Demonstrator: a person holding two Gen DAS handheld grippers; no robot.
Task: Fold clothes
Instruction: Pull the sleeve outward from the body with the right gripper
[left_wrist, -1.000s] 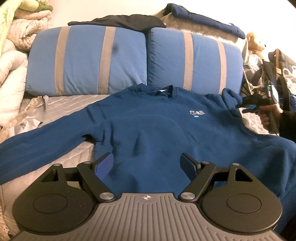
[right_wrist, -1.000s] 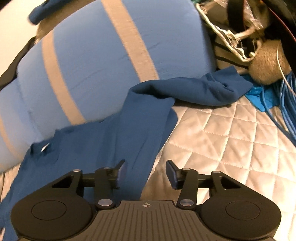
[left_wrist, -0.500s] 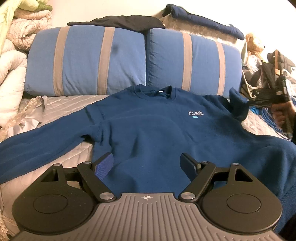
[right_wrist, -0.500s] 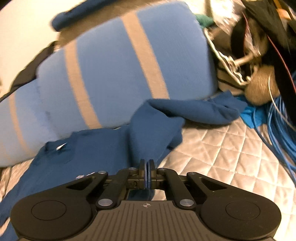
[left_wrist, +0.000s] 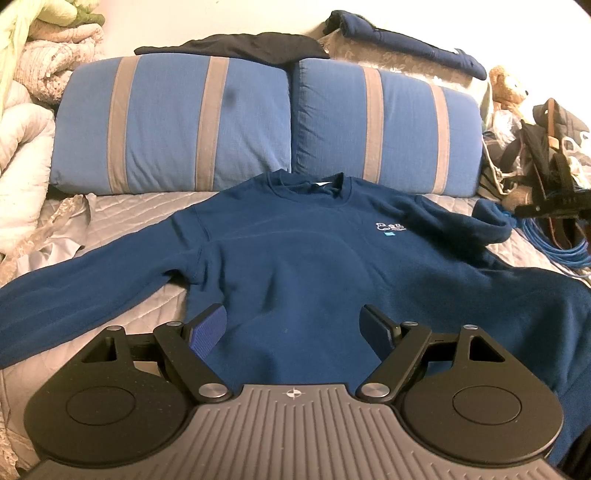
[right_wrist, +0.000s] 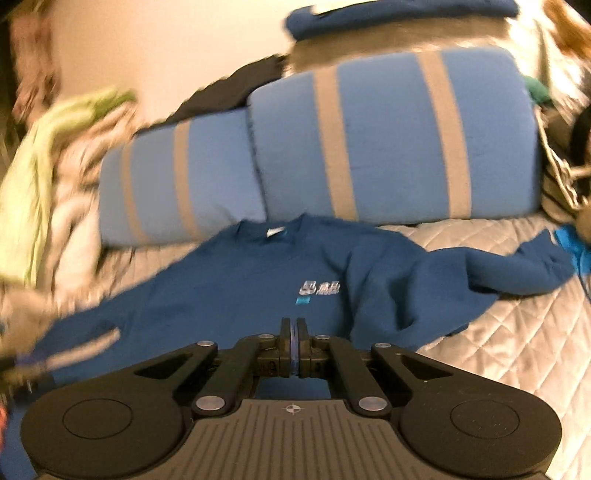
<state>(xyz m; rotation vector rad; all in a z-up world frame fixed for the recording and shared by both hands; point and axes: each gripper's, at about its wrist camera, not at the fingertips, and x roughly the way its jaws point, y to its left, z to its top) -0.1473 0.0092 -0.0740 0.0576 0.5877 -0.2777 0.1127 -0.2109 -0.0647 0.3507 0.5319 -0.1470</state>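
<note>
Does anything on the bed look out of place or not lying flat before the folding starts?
Yes. The blue sweatshirt lies face up and mostly flat, but one sleeve is bunched and folded back on itself near the striped pillow, while the other sleeve stretches out straight. Past the bed edge lies a loose blue cable.

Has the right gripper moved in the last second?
Yes. The right gripper, shut on the sweatshirt, has swung left: in the right wrist view the striped pillow slid right, and the chest logo now shows.

Left tongs (left_wrist: 293, 326) spread wide above sweatshirt (left_wrist: 314, 258).
</note>
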